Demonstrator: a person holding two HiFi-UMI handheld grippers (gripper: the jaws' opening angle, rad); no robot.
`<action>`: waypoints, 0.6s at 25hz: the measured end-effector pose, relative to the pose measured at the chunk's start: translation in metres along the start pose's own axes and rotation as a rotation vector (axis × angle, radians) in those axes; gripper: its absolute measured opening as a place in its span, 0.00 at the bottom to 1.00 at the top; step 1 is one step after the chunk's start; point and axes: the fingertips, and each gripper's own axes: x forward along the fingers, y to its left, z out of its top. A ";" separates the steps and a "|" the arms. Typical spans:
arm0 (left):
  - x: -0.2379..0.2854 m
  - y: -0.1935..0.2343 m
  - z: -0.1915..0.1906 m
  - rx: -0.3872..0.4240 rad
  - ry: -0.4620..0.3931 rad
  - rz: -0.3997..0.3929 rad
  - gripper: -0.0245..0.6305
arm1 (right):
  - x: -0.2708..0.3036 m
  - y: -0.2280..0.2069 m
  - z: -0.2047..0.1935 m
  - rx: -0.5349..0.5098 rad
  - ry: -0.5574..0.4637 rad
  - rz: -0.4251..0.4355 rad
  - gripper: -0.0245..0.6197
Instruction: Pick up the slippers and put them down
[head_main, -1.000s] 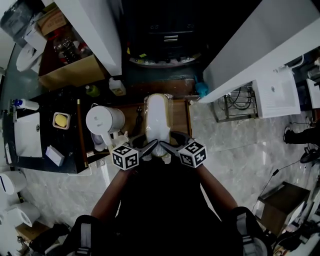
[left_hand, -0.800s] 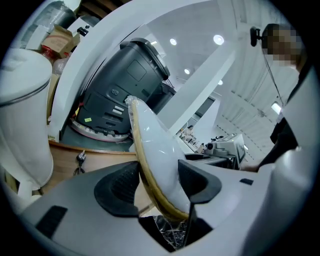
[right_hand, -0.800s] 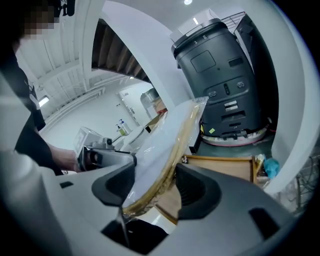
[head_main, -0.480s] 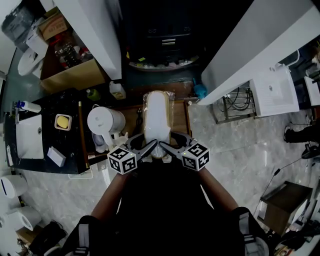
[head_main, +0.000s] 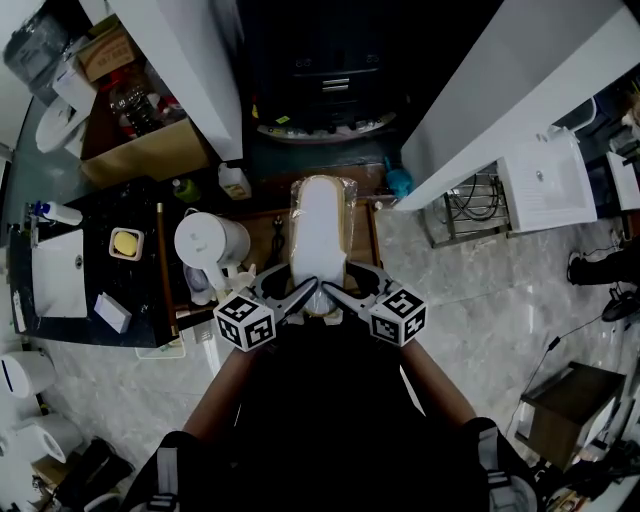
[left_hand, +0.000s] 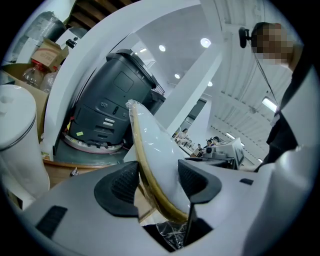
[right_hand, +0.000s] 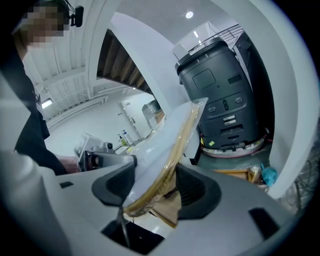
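Wood tray (head_main: 363, 238) lay below, white kettle (head_main: 210, 240) just to its left. Wrapped slippers (head_main: 320, 235) sat over tray, in both grips. L gripper (head_main: 300, 294) & R gripper (head_main: 336, 293) each clamped pkg's near end, pads pressed on its sides.

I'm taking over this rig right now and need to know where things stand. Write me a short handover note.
Left gripper: shut on the near end of the wrapped slippers.
Right gripper: shut on the same end, from the other side.
Slippers: held up between both grippers, far end pointing out over the wooden table.
Done: pickup.
Left: set them down, then open both grippers.
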 end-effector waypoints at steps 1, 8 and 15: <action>0.000 -0.001 0.001 0.002 -0.001 -0.003 0.41 | -0.001 0.001 0.000 0.001 -0.003 -0.001 0.44; -0.001 -0.006 0.002 0.018 -0.004 -0.013 0.41 | -0.006 0.003 0.003 -0.011 -0.024 -0.008 0.44; -0.002 -0.006 0.001 0.026 -0.005 -0.013 0.41 | -0.006 0.004 0.001 -0.015 -0.027 -0.006 0.44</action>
